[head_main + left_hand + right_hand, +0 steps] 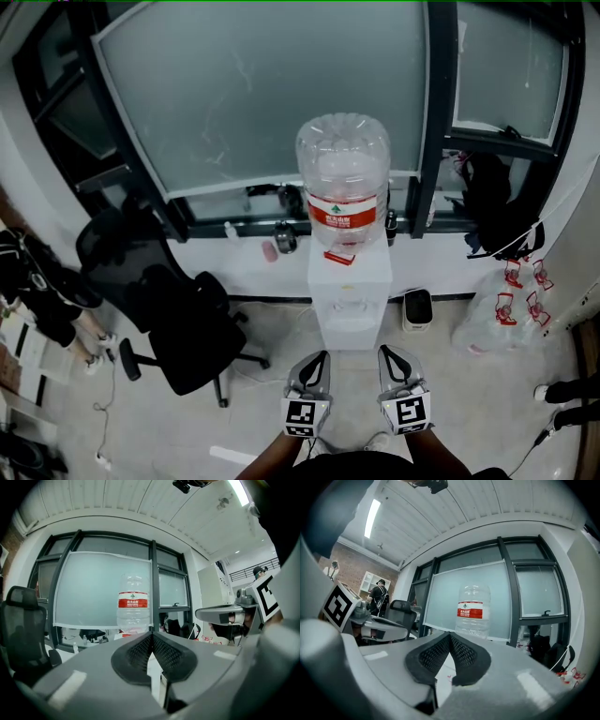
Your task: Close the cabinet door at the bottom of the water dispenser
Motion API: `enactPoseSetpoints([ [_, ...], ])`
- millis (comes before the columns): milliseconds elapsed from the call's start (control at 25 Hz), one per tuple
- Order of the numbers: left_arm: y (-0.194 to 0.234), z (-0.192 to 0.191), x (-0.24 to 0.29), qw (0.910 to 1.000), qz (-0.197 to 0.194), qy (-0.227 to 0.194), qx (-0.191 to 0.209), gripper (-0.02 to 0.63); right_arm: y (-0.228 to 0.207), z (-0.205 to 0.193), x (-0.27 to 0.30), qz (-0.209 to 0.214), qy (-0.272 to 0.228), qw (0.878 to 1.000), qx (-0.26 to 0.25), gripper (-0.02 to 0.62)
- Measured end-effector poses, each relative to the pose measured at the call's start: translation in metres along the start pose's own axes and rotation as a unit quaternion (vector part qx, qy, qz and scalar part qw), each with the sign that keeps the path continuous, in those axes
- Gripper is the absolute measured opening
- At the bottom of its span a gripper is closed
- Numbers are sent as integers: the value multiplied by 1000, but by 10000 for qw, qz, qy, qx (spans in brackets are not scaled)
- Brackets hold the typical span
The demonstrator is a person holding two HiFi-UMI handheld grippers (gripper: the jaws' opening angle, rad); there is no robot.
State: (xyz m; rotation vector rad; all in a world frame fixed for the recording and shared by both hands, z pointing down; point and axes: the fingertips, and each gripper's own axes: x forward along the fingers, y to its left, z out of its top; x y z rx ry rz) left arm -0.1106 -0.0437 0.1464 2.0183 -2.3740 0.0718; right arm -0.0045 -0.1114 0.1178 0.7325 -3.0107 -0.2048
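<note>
The white water dispenser (350,281) stands against the window wall with a clear bottle (343,173) with a red label on top. From this steep head view its lower front (349,330) looks flat; the cabinet door itself cannot be made out. My left gripper (321,358) and right gripper (387,353) hover side by side just in front of the dispenser, apart from it. Both point level at it, shut and empty. In the left gripper view the pads (140,651) meet below the bottle (133,606). The right gripper view shows its pads (461,653) closed under the bottle (472,611).
A black office chair (178,314) stands left of the dispenser. A small black-and-white box (417,307) and a printed plastic bag (502,314) lie to its right, below a hanging black bag (492,211). People's legs and shoes show at the left edge (37,291) and the right edge (562,389).
</note>
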Motion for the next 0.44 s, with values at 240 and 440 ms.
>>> enactPoseSetpoints([
  [240, 4, -1, -6, 9999, 20, -119, -17, 18, -2, -3, -3, -44, -51, 10000, 3, 2],
  [440, -7, 6, 1, 10000, -3, -45, 14, 18, -14, 1, -8, -83, -41, 9999, 86, 2],
])
